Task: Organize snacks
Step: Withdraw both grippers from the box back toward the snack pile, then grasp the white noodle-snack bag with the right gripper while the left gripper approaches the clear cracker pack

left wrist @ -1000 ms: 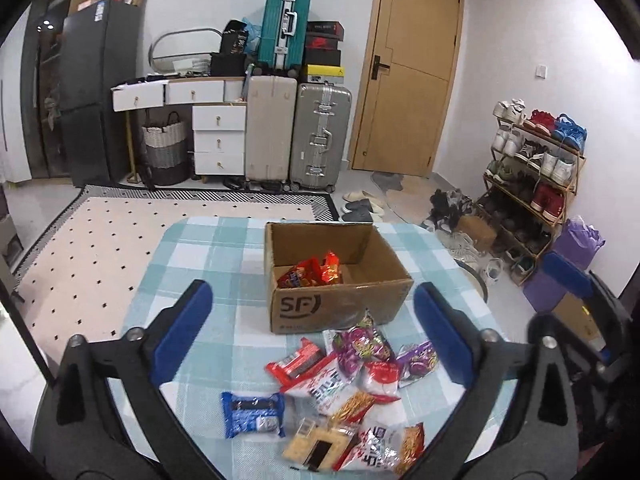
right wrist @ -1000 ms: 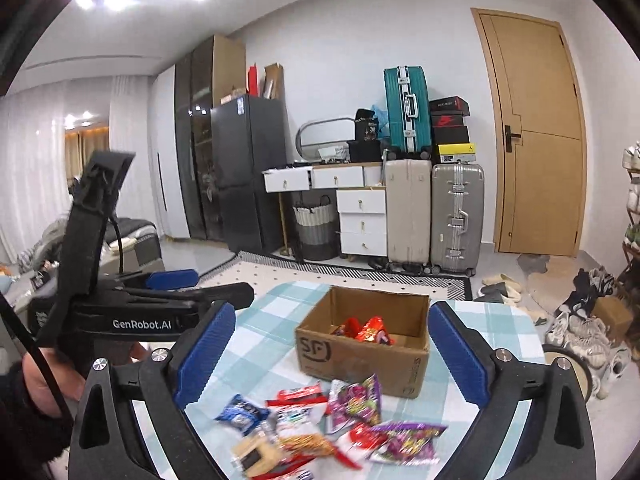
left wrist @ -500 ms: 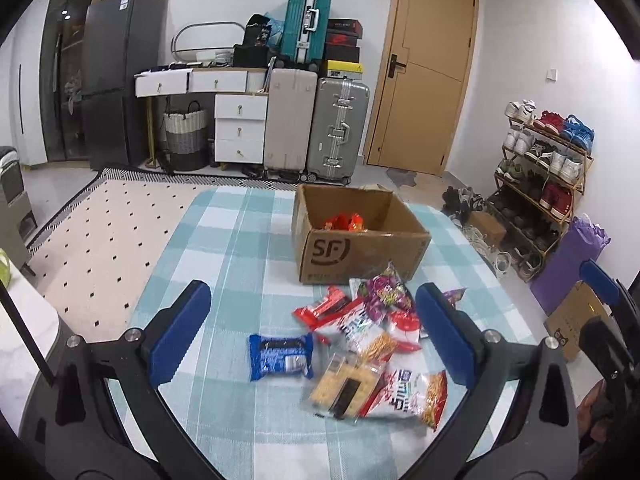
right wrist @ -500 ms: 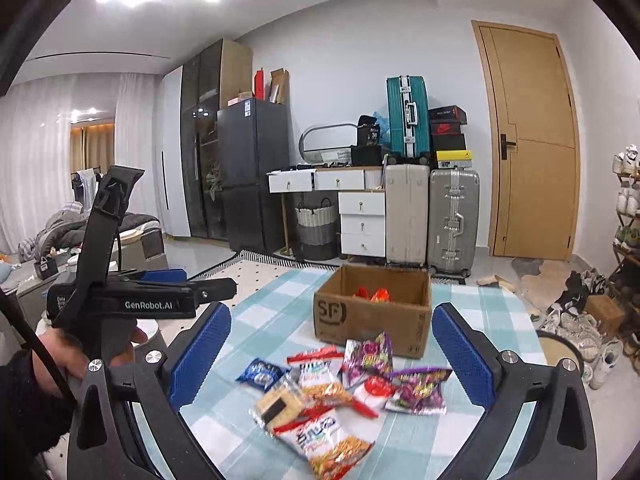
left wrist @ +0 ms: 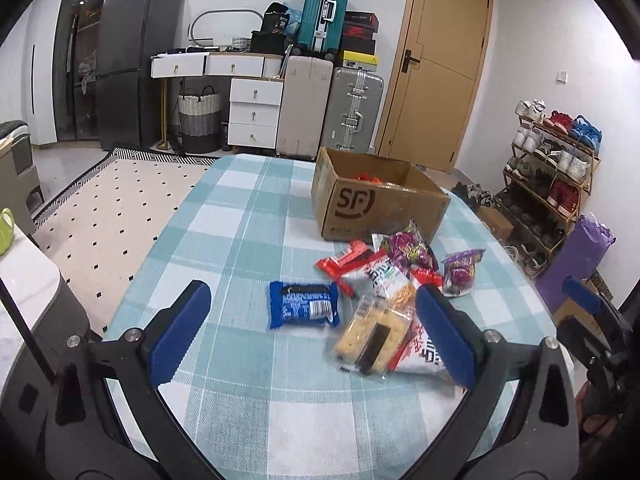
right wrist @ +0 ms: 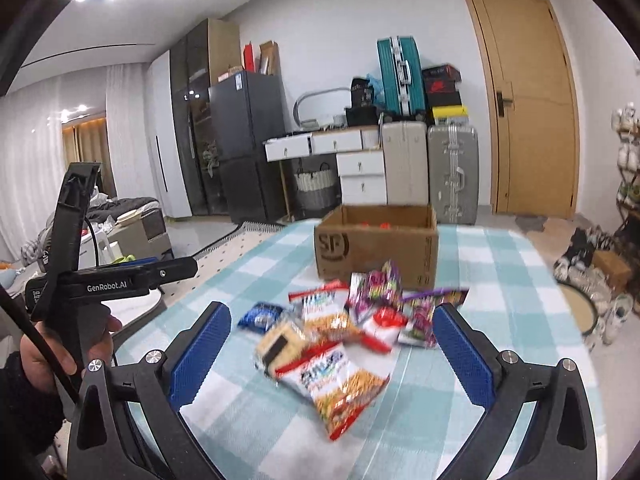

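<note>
**Lining up the first pick from the pile**

I have both grippers spread wide and empty above the table (left wrist: 248,216). The left gripper (left wrist: 310,326) frames the blue pack (left wrist: 303,310), which lies flat and alone at centre frame, just left of the heap. The right gripper (right wrist: 334,350) looks over the heap itself, with the cracker pack (right wrist: 280,344) at lower centre and the big chip bag (right wrist: 340,388) below it, nearest my fingers. The box (left wrist: 376,204) sits at upper right of the left view, just behind the snacks, and red packets already show inside it.

I judge the blue pack the easiest start: nothing overlaps it. I'd come down with the fingers across its short width and pinch the body, not the crimped end, since film slips. In the heap the packs overlap, so I'd take the top one, or its neighbours will drag. The right view is blurred; I'd steady before closing.
</note>
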`<state>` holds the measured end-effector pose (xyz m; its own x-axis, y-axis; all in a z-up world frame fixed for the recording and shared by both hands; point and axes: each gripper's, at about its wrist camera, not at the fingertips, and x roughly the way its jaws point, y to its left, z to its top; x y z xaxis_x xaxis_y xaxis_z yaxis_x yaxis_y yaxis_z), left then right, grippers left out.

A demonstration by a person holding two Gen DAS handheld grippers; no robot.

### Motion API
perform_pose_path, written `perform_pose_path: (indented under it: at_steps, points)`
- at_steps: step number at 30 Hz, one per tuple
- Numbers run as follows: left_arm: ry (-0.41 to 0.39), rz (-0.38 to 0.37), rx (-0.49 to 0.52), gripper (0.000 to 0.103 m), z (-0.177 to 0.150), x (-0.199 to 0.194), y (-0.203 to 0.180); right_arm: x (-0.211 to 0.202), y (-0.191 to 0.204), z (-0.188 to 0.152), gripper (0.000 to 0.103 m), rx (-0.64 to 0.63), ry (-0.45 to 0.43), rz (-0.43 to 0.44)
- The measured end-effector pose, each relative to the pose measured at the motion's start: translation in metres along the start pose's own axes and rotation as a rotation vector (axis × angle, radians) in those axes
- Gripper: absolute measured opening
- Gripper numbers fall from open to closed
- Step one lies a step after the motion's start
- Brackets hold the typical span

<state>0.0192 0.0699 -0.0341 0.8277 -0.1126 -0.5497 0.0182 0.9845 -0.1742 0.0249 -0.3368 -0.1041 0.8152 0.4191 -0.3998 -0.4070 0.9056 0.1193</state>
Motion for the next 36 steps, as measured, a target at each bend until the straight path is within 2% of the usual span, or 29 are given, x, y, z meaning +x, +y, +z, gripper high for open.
perform_pose_path:
  at_steps: [13,18,27,36]
  points:
    - [0.030,0.016,0.035,0.102,-0.038,0.049,-0.007,0.058,-0.021,-0.044,0.102,0.099,0.188,0.085]
    - [0.046,0.014,0.047,0.102,-0.046,0.063,-0.007,0.083,-0.019,-0.052,0.102,0.068,0.261,0.084]
    - [0.093,-0.018,-0.004,0.102,-0.051,0.087,0.008,0.139,-0.019,-0.053,0.102,-0.007,0.417,0.105]
    - [0.118,-0.047,-0.062,0.102,-0.055,0.100,0.020,0.173,-0.015,-0.055,0.102,-0.072,0.497,0.111]
